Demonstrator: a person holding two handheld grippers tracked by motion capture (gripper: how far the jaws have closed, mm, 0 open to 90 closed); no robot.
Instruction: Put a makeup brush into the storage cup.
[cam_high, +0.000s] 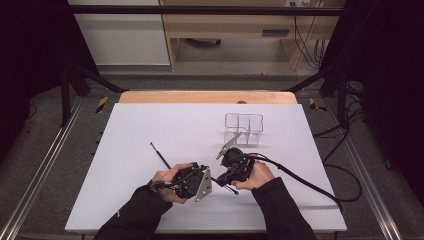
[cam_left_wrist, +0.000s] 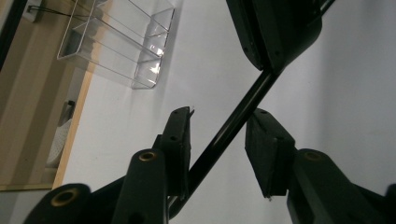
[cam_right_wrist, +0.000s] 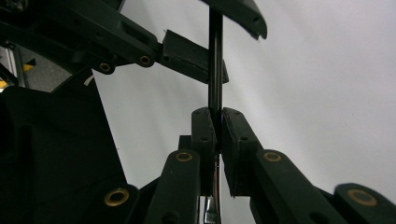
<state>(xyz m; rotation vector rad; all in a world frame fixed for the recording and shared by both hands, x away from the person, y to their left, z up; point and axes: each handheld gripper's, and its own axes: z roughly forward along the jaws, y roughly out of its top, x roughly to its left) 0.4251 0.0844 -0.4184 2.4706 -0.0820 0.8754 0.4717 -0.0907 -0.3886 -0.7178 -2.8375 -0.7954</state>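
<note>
Although its full length is partly hidden by the hands in the high view, the thin black rod can be seen lying low over the white surface, one end reaching out to the left of the clear divided tray and nearer the person than it. The rod is judged to be light, stiff and smooth: a slender, round shaft that would roll or pivot easily if held at a single point, and that could slip along its own axis between hard pads. It looks sturdy enough not to bend under a firm pinch, though its narrowness leaves little area to bear on.

The rod is clamped between the pads of the right claw, whose jaws are closed tight on it. In the left gripper view the rod passes diagonally between the jaws of the left claw; one pad seems to lie against it, while the other stands clear, so no grip is made there yet and that claw counts as open around the shaft.

A second hold close beside the first, square across the shaft, is judged best, so that twisting is resisted. The tray stands beyond both hands, well apart from the rod's free end.
</note>
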